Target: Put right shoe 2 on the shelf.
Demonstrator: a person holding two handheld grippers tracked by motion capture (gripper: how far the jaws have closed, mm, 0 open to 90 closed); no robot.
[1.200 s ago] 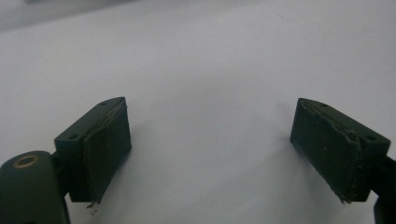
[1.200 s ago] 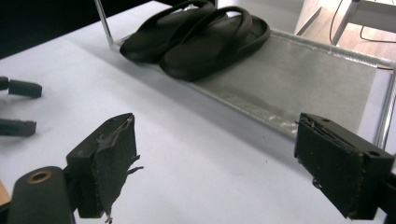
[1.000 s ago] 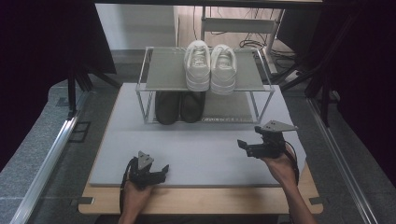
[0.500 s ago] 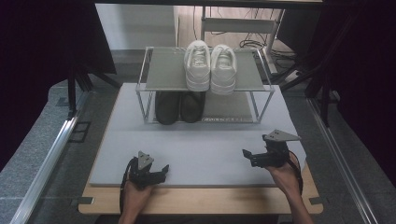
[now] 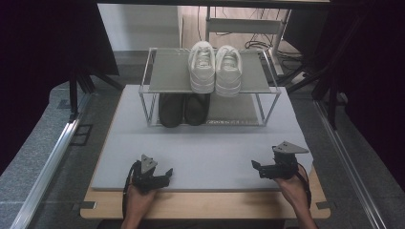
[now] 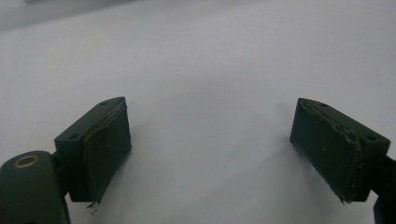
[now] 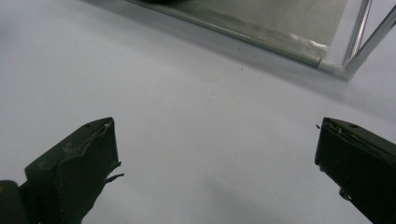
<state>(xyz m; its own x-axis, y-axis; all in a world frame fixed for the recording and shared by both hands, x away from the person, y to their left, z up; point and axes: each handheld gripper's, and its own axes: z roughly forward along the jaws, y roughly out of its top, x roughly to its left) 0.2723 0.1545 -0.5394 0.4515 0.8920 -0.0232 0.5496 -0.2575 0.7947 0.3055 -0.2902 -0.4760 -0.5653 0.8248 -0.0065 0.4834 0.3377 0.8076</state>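
A pair of white sneakers (image 5: 215,67) stands on the top shelf of a wire shoe rack (image 5: 165,71). A pair of black shoes (image 5: 184,109) sits on its lower shelf. My left gripper (image 5: 166,174) rests low over the grey mat (image 5: 215,143) near the front left; it is open, and the left gripper view has bare mat between its jaws (image 6: 212,154). My right gripper (image 5: 258,169) hangs just above the mat at the front right. Its jaws have just been opening and stand wide with nothing between them (image 7: 215,158).
The rack's lower shelf edge (image 7: 261,35) and a corner post (image 7: 359,28) lie ahead of the right gripper. The mat covers a wooden table (image 5: 200,210). Metal rails (image 5: 47,157) and dark stands flank the table.
The right gripper has come down and back toward the table's front edge. The left gripper has stayed where it was.
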